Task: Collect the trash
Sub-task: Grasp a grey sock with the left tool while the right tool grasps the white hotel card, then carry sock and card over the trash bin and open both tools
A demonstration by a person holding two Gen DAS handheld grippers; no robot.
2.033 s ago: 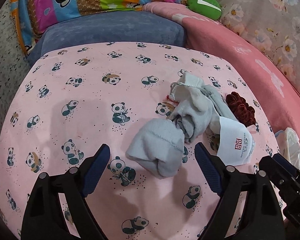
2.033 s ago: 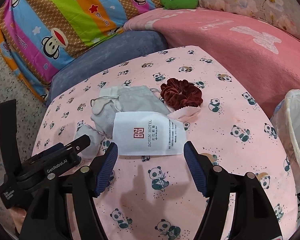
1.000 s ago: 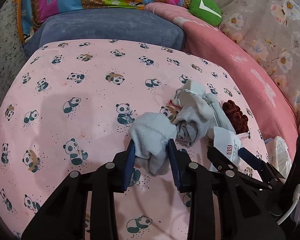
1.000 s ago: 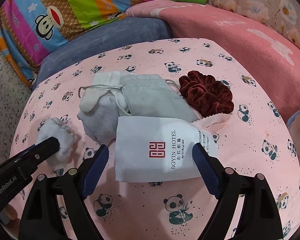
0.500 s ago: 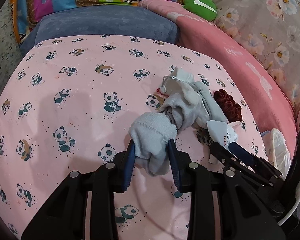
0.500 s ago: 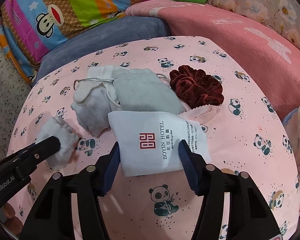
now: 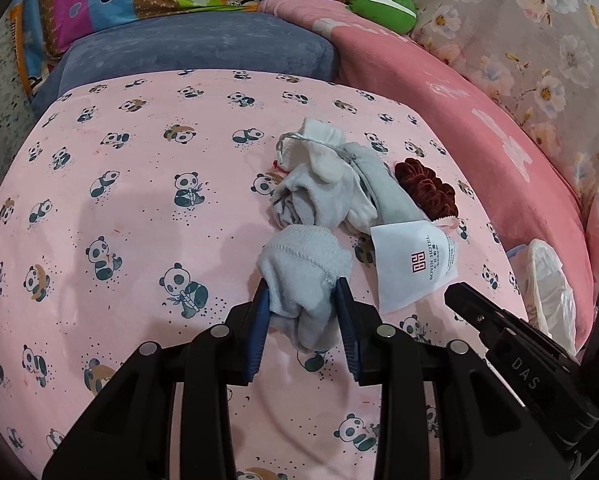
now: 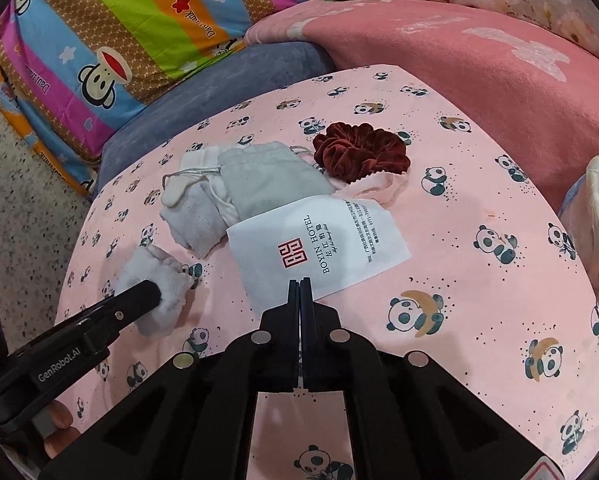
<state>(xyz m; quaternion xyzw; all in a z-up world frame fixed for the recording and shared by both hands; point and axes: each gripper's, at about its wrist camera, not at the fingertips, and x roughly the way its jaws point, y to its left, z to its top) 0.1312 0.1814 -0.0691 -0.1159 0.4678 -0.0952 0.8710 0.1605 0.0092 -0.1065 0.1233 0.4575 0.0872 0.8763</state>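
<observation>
My left gripper (image 7: 301,294) is shut on a balled light grey sock (image 7: 303,264), held just above the pink panda sheet (image 7: 139,208). A white paper hotel bag (image 8: 319,240) lies flat to its right. My right gripper (image 8: 300,284) is closing: its jaws meet on the bag's near edge, and that edge is pinched between the pads. In the left wrist view the bag (image 7: 411,264) tilts up towards the right gripper's tip (image 7: 455,292). The right wrist view shows the left gripper (image 8: 147,292) from the side, with the sock (image 8: 155,276) in it.
Behind the bag lie a heap of grey and white socks with a grey pouch (image 7: 327,196) and a dark red scrunchie (image 8: 359,152). A bin with a white plastic liner (image 7: 547,284) stands at the right edge. Blue cushion (image 7: 199,48), striped pillow and pink blanket border the back.
The right gripper's jaws went from wide apart around the hotel bag to shut on its near edge. The left gripper kept its hold on the sock and drew it away from the heap.
</observation>
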